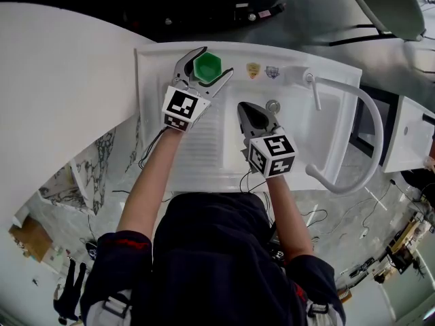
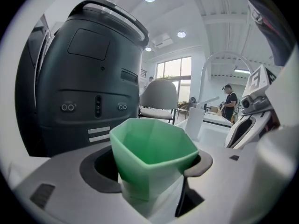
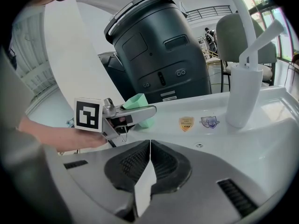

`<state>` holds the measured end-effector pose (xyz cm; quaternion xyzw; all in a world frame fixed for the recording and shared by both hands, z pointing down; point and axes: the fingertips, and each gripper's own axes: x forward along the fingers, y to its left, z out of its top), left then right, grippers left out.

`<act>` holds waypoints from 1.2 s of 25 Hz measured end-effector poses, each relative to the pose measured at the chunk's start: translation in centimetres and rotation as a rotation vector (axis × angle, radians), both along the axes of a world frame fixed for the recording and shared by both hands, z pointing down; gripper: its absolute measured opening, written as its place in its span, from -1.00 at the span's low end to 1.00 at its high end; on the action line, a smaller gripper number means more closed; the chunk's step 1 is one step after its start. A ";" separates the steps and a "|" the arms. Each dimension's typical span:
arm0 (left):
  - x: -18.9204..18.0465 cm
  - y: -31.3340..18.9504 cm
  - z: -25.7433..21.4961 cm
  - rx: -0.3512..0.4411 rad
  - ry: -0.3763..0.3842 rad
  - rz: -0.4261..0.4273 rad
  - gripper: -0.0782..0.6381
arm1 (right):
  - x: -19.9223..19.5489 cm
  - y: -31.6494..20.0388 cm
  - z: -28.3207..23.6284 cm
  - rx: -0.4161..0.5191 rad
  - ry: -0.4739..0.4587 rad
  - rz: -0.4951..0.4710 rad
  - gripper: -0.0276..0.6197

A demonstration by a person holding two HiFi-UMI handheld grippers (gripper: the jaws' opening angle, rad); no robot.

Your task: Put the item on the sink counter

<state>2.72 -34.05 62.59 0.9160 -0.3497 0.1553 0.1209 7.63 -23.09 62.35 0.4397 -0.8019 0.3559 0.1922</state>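
Note:
A green faceted cup [image 1: 207, 66] [image 2: 154, 157] stands upright at the back left of the white sink counter [image 1: 160, 70]. My left gripper [image 1: 214, 61] [image 2: 149, 169] has its jaws set wide around the cup, with the pads against its sides. Whether the cup's base rests on the counter I cannot tell. The right gripper view shows the cup [image 3: 138, 101] behind one left finger [image 3: 138, 113]. My right gripper [image 1: 243, 109] [image 3: 149, 146] hovers over the basin near the drain [image 1: 272, 105], its pads shut together on nothing.
A white arched faucet [image 1: 363, 124] and a tap lever [image 1: 310, 81] stand at the basin's right. Two small stickers [image 1: 253, 70] sit on the back ledge. A large dark machine [image 3: 159, 45] [image 2: 88, 78] rises just behind the counter. A white wall [image 1: 61, 94] lies left.

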 end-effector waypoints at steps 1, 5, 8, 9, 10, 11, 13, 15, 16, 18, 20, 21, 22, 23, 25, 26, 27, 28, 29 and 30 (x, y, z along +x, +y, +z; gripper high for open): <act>0.0 0.0 0.0 0.001 0.000 -0.003 0.15 | 0.0 0.0 0.0 -0.001 0.000 0.000 -0.81; 0.2 -0.2 -0.5 0.011 -0.001 -0.005 0.21 | 0.2 -0.2 -0.1 -0.001 0.000 0.004 -0.81; 0.2 -0.2 -0.5 0.012 -0.002 -0.002 0.24 | 0.3 -0.3 0.1 -0.003 0.001 0.010 -0.81; 0.2 -0.2 -0.4 0.009 0.001 -0.003 0.25 | 0.4 -0.3 0.1 -0.005 0.001 0.012 -0.81; 0.2 -0.1 -0.3 0.006 0.006 -0.005 0.25 | 0.4 -0.3 0.1 -0.005 0.001 0.013 -0.81; 0.2 -0.1 -0.2 0.003 0.010 -0.007 0.27 | 0.4 -0.4 0.1 -0.004 0.001 0.014 -0.81; 0.2 0.0 -0.3 -0.001 0.015 -0.009 0.28 | 0.3 -0.4 -0.1 -0.003 -0.001 0.015 -0.81; 0.1 0.1 -0.2 -0.005 0.008 -0.005 0.29 | 0.3 -0.5 -0.2 -0.001 -0.003 0.017 -0.81; 0.1 0.2 -0.1 -0.004 0.006 -0.004 0.29 | 0.2 -0.5 -0.2 0.001 -0.004 0.018 -0.81; 0.1 0.2 -0.3 -0.002 0.004 -0.001 0.29 | 0.2 -0.5 -0.3 0.004 -0.004 0.016 -0.81; 0.2 0.3 -0.7 0.003 -0.002 0.005 0.29 | 0.1 -0.5 -0.4 0.007 -0.004 0.013 -0.81; 0.1 0.3 -0.8 0.006 -0.006 0.007 0.29 | 0.1 -0.5 -0.5 0.008 -0.005 0.012 -0.81; 0.0 0.4 -0.9 0.008 -0.010 0.008 0.29 | 0.0 -0.5 -0.6 0.009 -0.005 0.011 -0.81; -0.1 0.4 -1.0 0.009 -0.011 0.007 0.29 | 0.0 -0.5 -0.7 0.011 -0.006 0.009 -0.81; -0.4 0.5 -1.3 0.011 -0.010 0.002 0.29 | -0.1 -0.6 -1.0 0.015 -0.010 0.008 -0.81; -0.5 0.6 -1.5 0.011 -0.008 -0.001 0.29 | -0.2 -0.6 -1.2 0.017 -0.011 0.008 -0.81; -0.6 0.7 -1.6 0.011 -0.006 -0.002 0.29 | -0.2 -0.6 -1.4 0.020 -0.012 0.007 -0.81; -0.7 0.9 -1.7 0.010 -0.005 -0.004 0.29 | -0.2 -0.7 -1.6 0.022 -0.013 0.006 -0.81; -0.7 1.0 -1.8 0.010 -0.007 -0.006 0.29 | -0.2 -0.7 -1.8 0.025 -0.014 0.007 -0.81; -0.8 1.1 -2.0 0.011 -0.011 -0.008 0.29 | -0.2 -0.8 -1.9 0.027 -0.014 0.008 -0.81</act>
